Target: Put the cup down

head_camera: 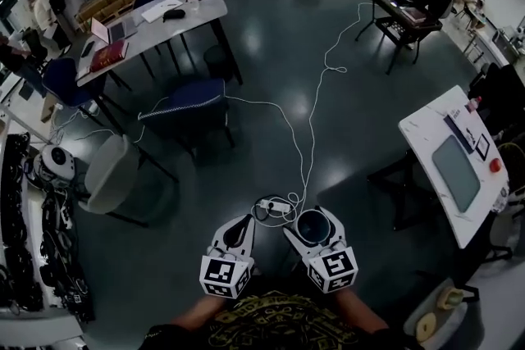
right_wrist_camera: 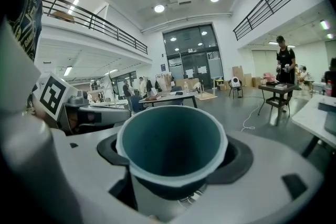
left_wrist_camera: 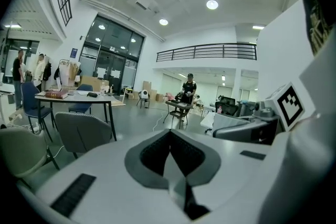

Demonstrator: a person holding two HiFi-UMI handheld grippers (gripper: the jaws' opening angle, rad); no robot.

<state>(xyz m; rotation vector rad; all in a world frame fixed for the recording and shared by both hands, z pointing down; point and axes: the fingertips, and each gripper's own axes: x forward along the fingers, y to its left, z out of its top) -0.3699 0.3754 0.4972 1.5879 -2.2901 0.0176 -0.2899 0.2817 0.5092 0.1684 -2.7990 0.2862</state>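
Gripping the teal cup (right_wrist_camera: 172, 147), the right gripper (head_camera: 314, 219) hides its base; the left gripper (head_camera: 244, 225) is clenched, empty.

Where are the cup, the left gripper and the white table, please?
cup (right_wrist_camera: 172, 152): right gripper view, its teal inner wall.
left gripper (left_wrist_camera: 169, 136): left gripper view, where its closed fingertips meet.
white table (head_camera: 431, 131): head view, bare top near its far corner.

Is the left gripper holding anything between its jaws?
No, the jaws of the left gripper are pressed together with nothing between; the teal plastic cup sits in the right gripper.
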